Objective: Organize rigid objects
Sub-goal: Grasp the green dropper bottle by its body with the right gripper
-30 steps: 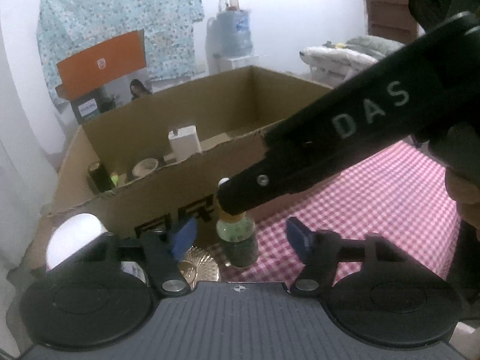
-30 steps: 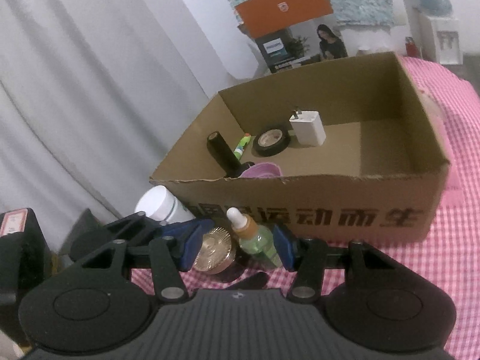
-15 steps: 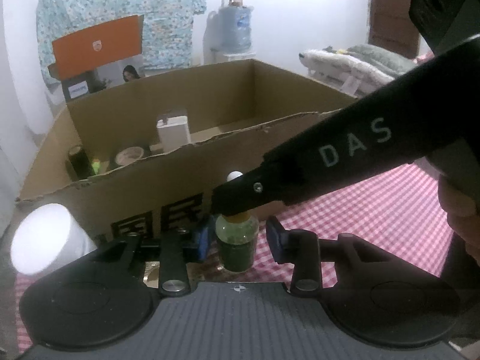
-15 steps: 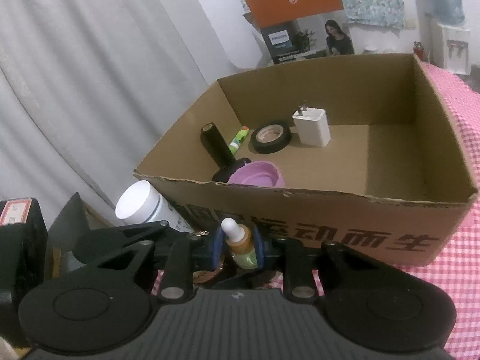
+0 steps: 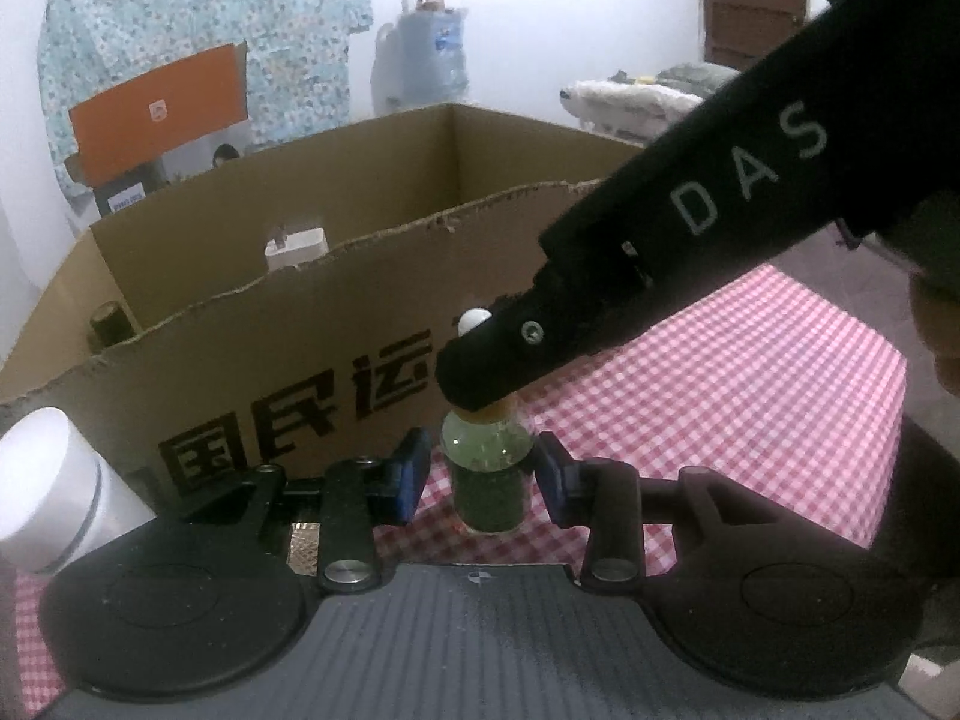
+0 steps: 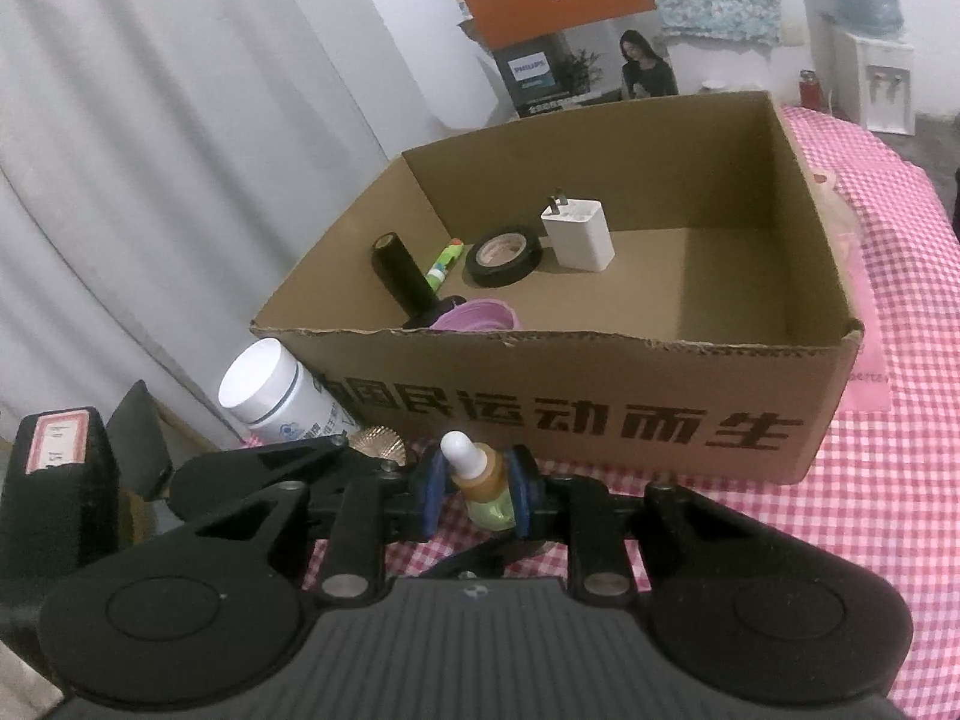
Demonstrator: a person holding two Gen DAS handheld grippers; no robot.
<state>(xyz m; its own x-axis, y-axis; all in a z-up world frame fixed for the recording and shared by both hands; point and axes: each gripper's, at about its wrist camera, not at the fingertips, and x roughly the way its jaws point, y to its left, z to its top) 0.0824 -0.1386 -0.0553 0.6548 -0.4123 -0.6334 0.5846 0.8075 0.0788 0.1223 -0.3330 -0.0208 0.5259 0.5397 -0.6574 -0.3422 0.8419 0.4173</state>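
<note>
A small green dropper bottle with an orange collar and white tip stands on the checked cloth in front of a cardboard box. My right gripper is shut on the dropper bottle at its collar. My left gripper is open, its blue pads either side of the bottle's body, a small gap on each side. The right gripper's black finger crosses the left wrist view above the bottle.
The box holds a white charger, black tape roll, black cylinder, green marker and purple lid. A white pill bottle and a gold disc lie left of the box.
My right gripper closed on the dropper bottle's collar. My left gripper came in around the bottle's body, narrowed, then opened a little.
</note>
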